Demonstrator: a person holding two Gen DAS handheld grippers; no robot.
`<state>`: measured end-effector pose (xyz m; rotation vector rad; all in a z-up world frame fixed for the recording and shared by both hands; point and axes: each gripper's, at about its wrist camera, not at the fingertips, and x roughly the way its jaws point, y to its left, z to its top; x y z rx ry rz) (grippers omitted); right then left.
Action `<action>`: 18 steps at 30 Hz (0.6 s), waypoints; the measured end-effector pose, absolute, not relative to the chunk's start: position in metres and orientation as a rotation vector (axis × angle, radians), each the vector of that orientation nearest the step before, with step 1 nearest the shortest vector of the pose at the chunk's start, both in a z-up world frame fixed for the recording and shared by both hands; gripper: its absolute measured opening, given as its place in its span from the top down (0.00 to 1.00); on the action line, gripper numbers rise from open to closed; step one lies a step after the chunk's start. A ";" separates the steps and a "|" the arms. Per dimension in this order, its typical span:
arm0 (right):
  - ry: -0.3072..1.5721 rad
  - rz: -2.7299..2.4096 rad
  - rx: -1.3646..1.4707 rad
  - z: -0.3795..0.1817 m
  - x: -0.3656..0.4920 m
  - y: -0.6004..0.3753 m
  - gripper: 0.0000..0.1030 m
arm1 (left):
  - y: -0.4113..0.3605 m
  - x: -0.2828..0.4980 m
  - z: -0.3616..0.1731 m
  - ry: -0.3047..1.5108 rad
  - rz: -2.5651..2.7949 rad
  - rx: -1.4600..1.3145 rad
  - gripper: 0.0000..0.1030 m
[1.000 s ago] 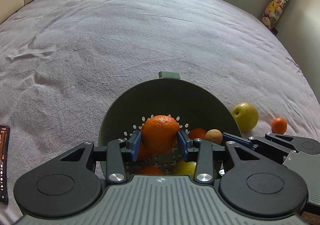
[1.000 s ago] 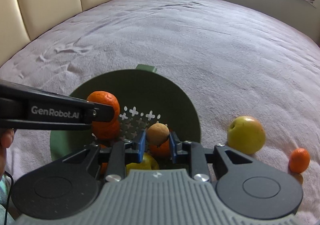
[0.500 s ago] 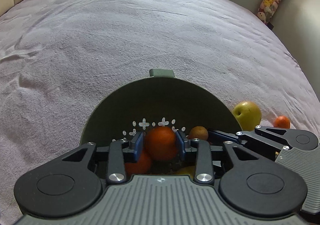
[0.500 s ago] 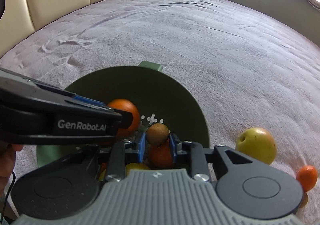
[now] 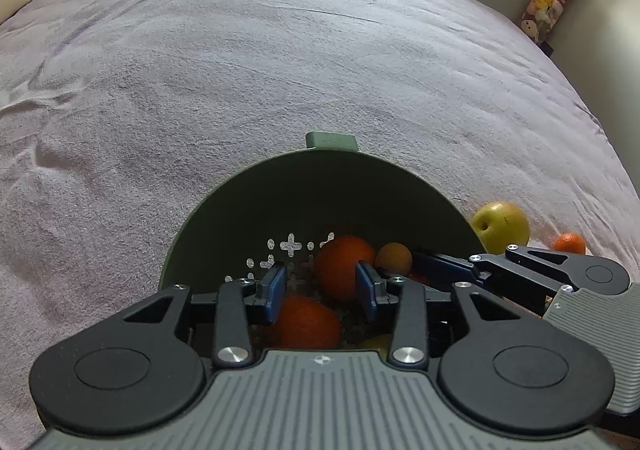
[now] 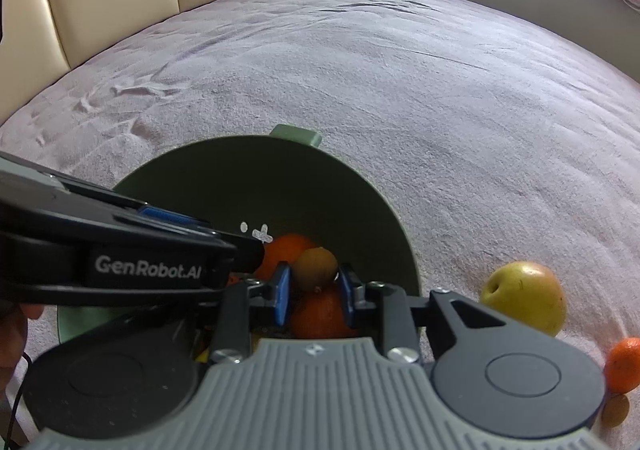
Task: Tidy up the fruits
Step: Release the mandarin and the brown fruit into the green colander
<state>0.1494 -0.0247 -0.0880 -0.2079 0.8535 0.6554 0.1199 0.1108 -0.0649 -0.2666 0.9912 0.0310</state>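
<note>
our left gripper (image 5: 320, 288) has just been opening, its pads now off the orange (image 5: 345, 267), which sits between them in the green colander (image 5: 320, 185). our right gripper (image 6: 314, 292) clamps a small brown fruit (image 6: 315, 268) over the colander. a yellow apple (image 6: 524, 304) lies right of it.

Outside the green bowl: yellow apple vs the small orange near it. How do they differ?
The yellow apple is much larger than the small orange. The apple is yellow-green and smooth, with its stem dimple turned sideways toward the green bowl; the orange is deep orange and shows no dimple. The apple lies nearer the bowl than the orange does. Both are round and rest on the bedspread, outside the bowl.
</note>
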 end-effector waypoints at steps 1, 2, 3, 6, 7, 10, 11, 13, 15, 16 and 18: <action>0.853 0.656 -0.209 -0.088 0.149 -0.025 0.78 | 0.111 0.120 -0.064 0.993 0.034 -0.265 0.55; 0.854 0.656 -0.211 -0.087 0.149 -0.025 0.77 | 0.111 0.120 -0.063 0.994 0.036 -0.265 0.55; 0.855 0.655 -0.213 -0.087 0.149 -0.024 0.77 | 0.111 0.120 -0.063 0.996 0.036 -0.264 0.55; 0.853 0.652 -0.213 -0.085 0.148 -0.025 0.73 | 0.110 0.119 -0.061 1.000 0.034 -0.260 0.54; 0.848 0.649 -0.213 -0.084 0.147 -0.024 0.70 | 0.110 0.118 -0.060 1.000 0.035 -0.259 0.54; 0.826 0.644 -0.215 -0.081 0.143 -0.025 0.64 | 0.111 0.117 -0.057 0.998 0.044 -0.258 0.54; 0.821 0.644 -0.218 -0.079 0.142 -0.025 0.63 | 0.111 0.117 -0.056 0.997 0.048 -0.260 0.54; 0.814 0.642 -0.223 -0.077 0.140 -0.025 0.62 | 0.112 0.116 -0.053 0.992 0.051 -0.265 0.54; 0.806 0.639 -0.226 -0.075 0.138 -0.026 0.60 | 0.111 0.115 -0.050 0.987 0.051 -0.264 0.54; 0.801 0.636 -0.229 -0.074 0.137 -0.026 0.58 | 0.110 0.114 -0.049 0.984 0.049 -0.261 0.53; 0.785 0.627 -0.232 -0.070 0.134 -0.027 0.52 | 0.109 0.112 -0.045 0.979 0.047 -0.256 0.53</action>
